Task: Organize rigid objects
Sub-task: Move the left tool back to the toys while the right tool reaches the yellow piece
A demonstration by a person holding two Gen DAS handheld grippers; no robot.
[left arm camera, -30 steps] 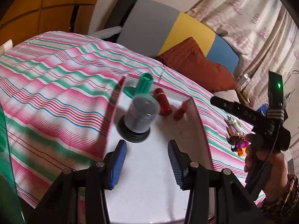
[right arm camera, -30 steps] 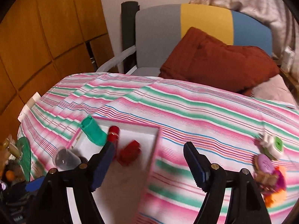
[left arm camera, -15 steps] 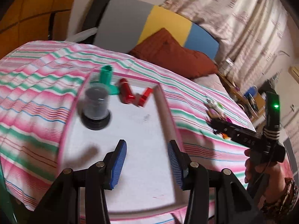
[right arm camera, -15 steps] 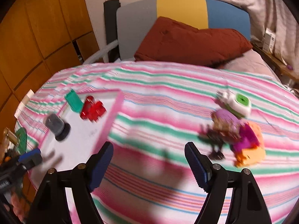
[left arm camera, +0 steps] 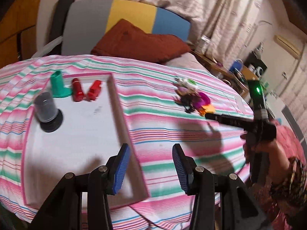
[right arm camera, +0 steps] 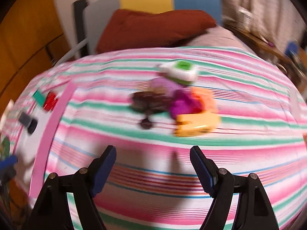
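Note:
A white tray with a pink rim [left arm camera: 122, 118] lies on the striped bed. In it stand a grey cylinder on a black base [left arm camera: 47, 113], a green piece [left arm camera: 58, 85] and two red pieces [left arm camera: 77, 90] [left arm camera: 95, 90]. A pile of small toys [right arm camera: 176, 99] lies to the right on the bedspread, with a white and green item [right arm camera: 180, 71], purple pieces and an orange block [right arm camera: 195, 124]. My left gripper [left arm camera: 149, 164] is open and empty over the tray's right rim. My right gripper [right arm camera: 153, 164] is open and empty, short of the pile; it also shows in the left wrist view [left arm camera: 230, 121].
A rust-red pillow [left arm camera: 140, 42] leans on a grey, yellow and blue headboard [left arm camera: 132, 17] at the back. Curtains and a cluttered side table [left arm camera: 236, 71] stand at the right. Wooden panels [right arm camera: 28, 38] are at the left. The right wrist view is blurred.
Both grippers swung to the right. The tray slid to the left in both views and the toy pile came in front of the right gripper. Both stayed open.

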